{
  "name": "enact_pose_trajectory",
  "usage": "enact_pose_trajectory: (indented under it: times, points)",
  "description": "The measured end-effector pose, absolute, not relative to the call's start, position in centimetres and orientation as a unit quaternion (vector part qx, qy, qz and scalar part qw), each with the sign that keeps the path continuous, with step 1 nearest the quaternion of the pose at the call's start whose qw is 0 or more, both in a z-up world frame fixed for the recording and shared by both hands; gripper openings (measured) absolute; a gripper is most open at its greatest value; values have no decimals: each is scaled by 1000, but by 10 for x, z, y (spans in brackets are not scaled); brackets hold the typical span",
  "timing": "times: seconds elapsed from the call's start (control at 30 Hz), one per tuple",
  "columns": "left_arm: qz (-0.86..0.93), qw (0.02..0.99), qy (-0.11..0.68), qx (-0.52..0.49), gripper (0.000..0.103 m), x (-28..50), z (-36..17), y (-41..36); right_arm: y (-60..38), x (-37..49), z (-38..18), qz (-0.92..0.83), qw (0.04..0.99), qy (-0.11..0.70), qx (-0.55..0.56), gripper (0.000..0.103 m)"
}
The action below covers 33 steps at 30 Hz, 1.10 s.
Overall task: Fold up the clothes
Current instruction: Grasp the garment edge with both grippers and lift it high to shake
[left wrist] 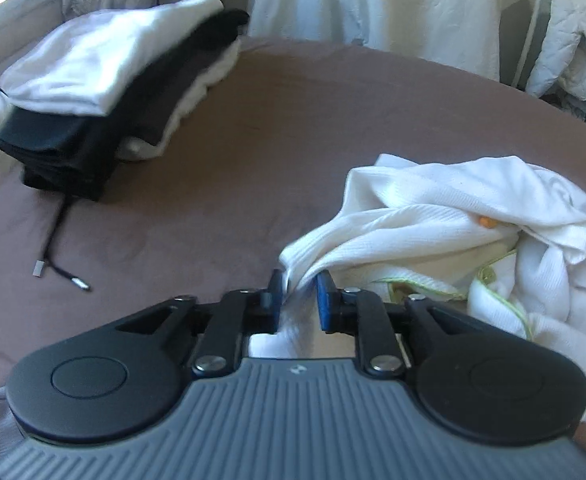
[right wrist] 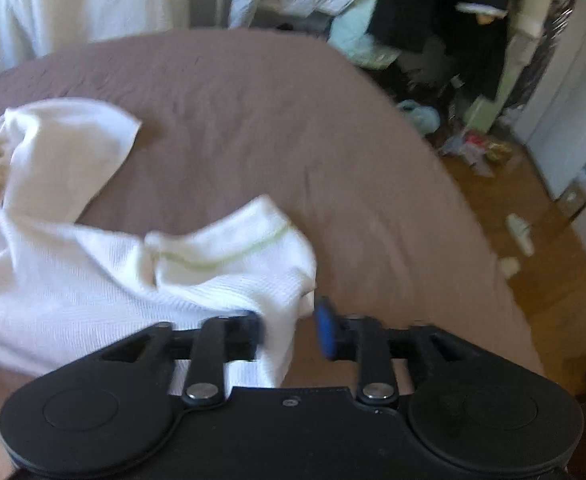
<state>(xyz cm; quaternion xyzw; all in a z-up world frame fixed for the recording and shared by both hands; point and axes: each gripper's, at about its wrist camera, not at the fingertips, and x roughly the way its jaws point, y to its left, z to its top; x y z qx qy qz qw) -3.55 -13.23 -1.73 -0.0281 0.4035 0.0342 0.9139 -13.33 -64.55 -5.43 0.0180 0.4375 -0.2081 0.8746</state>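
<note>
Both grippers sit at your white garment [left wrist: 453, 216]. Left gripper [left wrist: 300, 280] pinches a bunched edge; right gripper [right wrist: 289, 320] gapes, cloth draped between.

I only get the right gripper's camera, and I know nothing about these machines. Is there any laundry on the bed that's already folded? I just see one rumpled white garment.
Observer: Yes. The left camera shows a stack of folded clothes at the far left of the bed, white piece on top, dark ones beneath.
Operator: What's the other gripper doing?
Observer: The left gripper has a bunched edge of the white garment between its fingers.
Operator: Anything else on that side?
Observer: A dark cord trails from the stack.
</note>
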Motion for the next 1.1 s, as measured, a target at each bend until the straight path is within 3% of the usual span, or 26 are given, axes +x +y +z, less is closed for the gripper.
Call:
enact_pose_trajectory:
  times: [0.03,0.07,0.2,0.27,0.33,0.5,0.67,0.7,0.73,0.77,0.8,0.83,0.87,1.0,1.07,1.1]
  points:
    - [16,917,397,-34,71,-43,-14,-134,-641,-132,-48,-197,885,421,20,47]
    - [-16,920,388,-48,76,-51,-11,-136,-638,-129,-40,-180,897,403,30,50]
    - [-90,931,351,-51,78,-55,6,-154,-629,-112,-17,-81,935,330,102,65]
    - [-121,935,333,-6,87,-40,10,-174,-628,-94,-16,-22,937,318,143,73]
    - [-133,932,332,54,89,-18,4,-198,-634,-62,-26,19,931,318,178,80]
    - [-80,895,327,292,87,33,-50,-257,-656,20,-69,18,889,371,269,80]
    - [-139,893,305,300,88,53,-55,-270,-656,67,-95,20,873,398,281,80]
    - [-135,893,307,301,71,58,-55,-271,-653,77,-100,14,874,400,275,80]
    - [-124,891,315,304,10,65,-55,-271,-649,84,-107,8,875,402,268,80]
    - [-112,891,324,299,6,71,-55,-270,-640,89,-114,8,877,407,257,80]
    - [-100,893,332,288,0,76,-54,-265,-629,91,-119,9,881,410,234,64]
    - [-88,894,341,277,0,81,-53,-260,-618,92,-122,6,888,412,202,26]
    - [-76,896,349,265,0,87,-52,-256,-607,93,-122,0,893,415,173,8]
    - [-70,907,355,214,0,80,-27,-230,-592,76,-87,-47,923,363,116,4]
    - [-121,908,353,188,5,68,-16,-222,-590,61,-59,-71,944,313,73,4]
    - [-152,905,351,186,15,61,-13,-223,-590,55,-44,-76,952,290,58,4]
